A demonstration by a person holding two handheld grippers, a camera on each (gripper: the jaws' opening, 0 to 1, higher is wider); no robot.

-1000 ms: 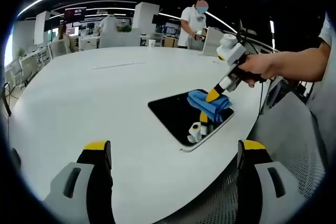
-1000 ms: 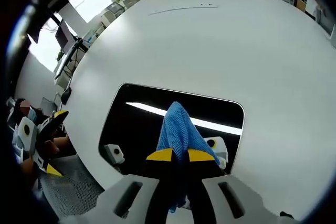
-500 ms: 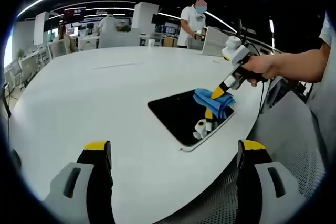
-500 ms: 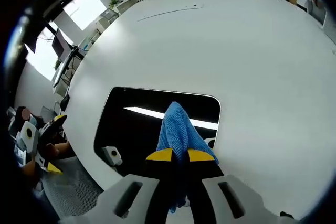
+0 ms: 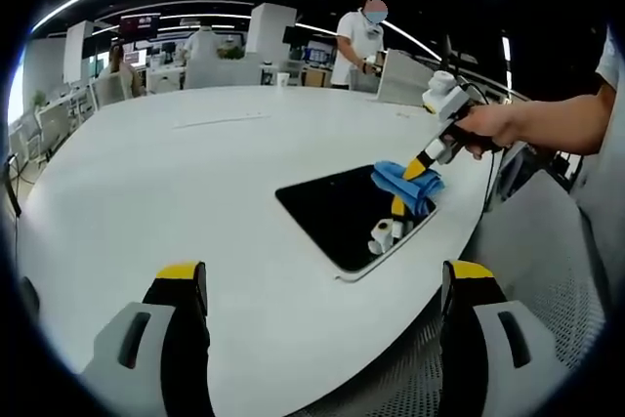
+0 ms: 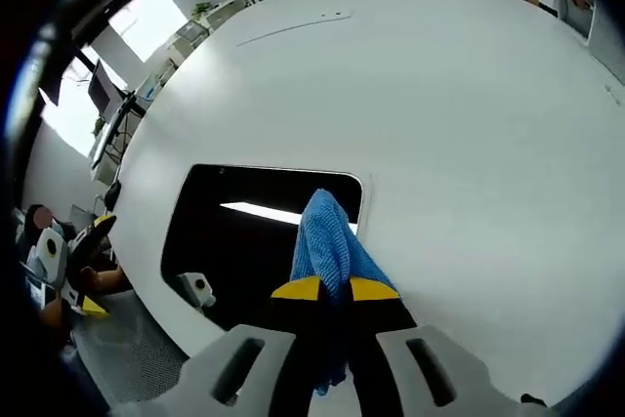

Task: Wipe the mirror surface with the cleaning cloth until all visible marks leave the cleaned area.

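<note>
A dark rectangular mirror (image 5: 337,217) lies flat on the white table (image 5: 176,183), near its right edge. My right gripper (image 5: 422,165), held by a hand, is shut on a blue cleaning cloth (image 5: 402,183) pressed at the mirror's far right corner. In the right gripper view the blue cloth (image 6: 327,251) rises between the shut yellow-tipped jaws of my right gripper (image 6: 335,290), over the mirror (image 6: 239,241). My left gripper (image 5: 327,285) hangs open above the table's near side, well short of the mirror, with nothing between its jaws.
The mirror reflects ceiling lights and the right gripper. A person (image 5: 359,41) stands beyond the table's far side among desks and chairs. The left gripper (image 6: 59,261) shows at the table's edge. Grey floor (image 5: 527,271) lies to the right of the table.
The right gripper has dragged the cloth across the mirror toward its far right corner. The left gripper has stayed still.
</note>
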